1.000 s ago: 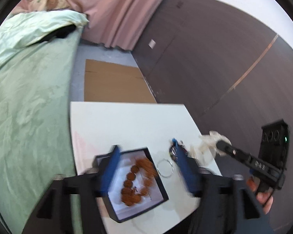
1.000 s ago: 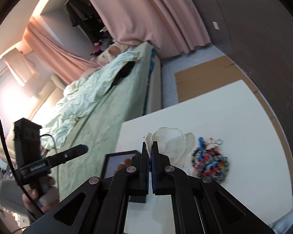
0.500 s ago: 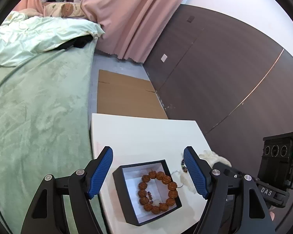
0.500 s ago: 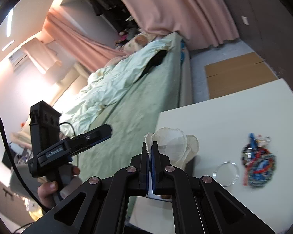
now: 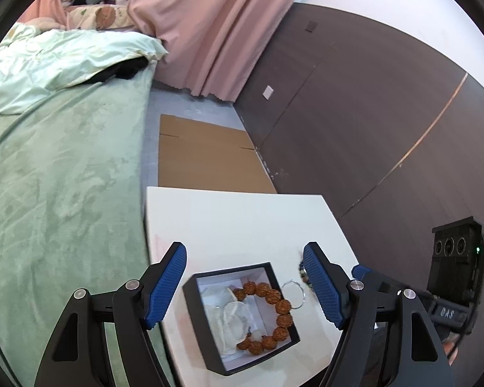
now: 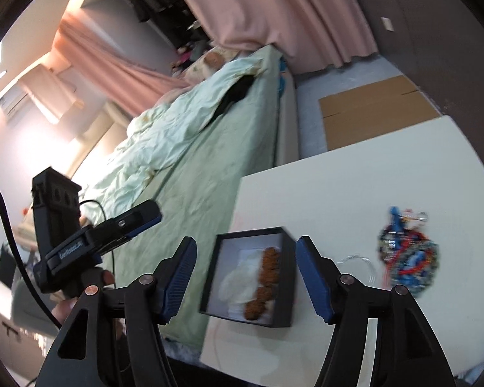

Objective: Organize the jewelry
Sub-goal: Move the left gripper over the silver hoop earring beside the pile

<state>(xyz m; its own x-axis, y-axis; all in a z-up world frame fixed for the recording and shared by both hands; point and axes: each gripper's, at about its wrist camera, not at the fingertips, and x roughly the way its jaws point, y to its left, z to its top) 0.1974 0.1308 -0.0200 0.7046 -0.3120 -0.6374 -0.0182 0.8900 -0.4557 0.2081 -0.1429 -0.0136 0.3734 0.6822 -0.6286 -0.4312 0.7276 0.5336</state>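
Observation:
A black jewelry box (image 5: 284, 343) with a white lining stands near the front edge of the white table (image 5: 235, 219). In it lie a brown bead bracelet (image 5: 276, 306) and a sheer white pouch (image 5: 234, 322). The box (image 6: 285, 290), bracelet (image 6: 267, 267) and pouch (image 6: 242, 277) also show in the right wrist view. My left gripper (image 5: 247, 285) is open above the box. My right gripper (image 6: 245, 279) is open and empty above the box. A thin silver bangle (image 5: 293, 295) lies just right of the box. A tangle of coloured bead jewelry (image 6: 409, 254) lies further right.
A green bed (image 5: 58, 193) runs along the table's left side. Flat cardboard (image 5: 206, 158) lies on the floor beyond the table. A dark wall (image 5: 371, 122) stands on the right. Each view shows the other hand-held gripper at its edge.
My right gripper was shut on the sheer pouch; it has opened and the pouch now lies in the box beside the bracelet. The left gripper stays open over the box.

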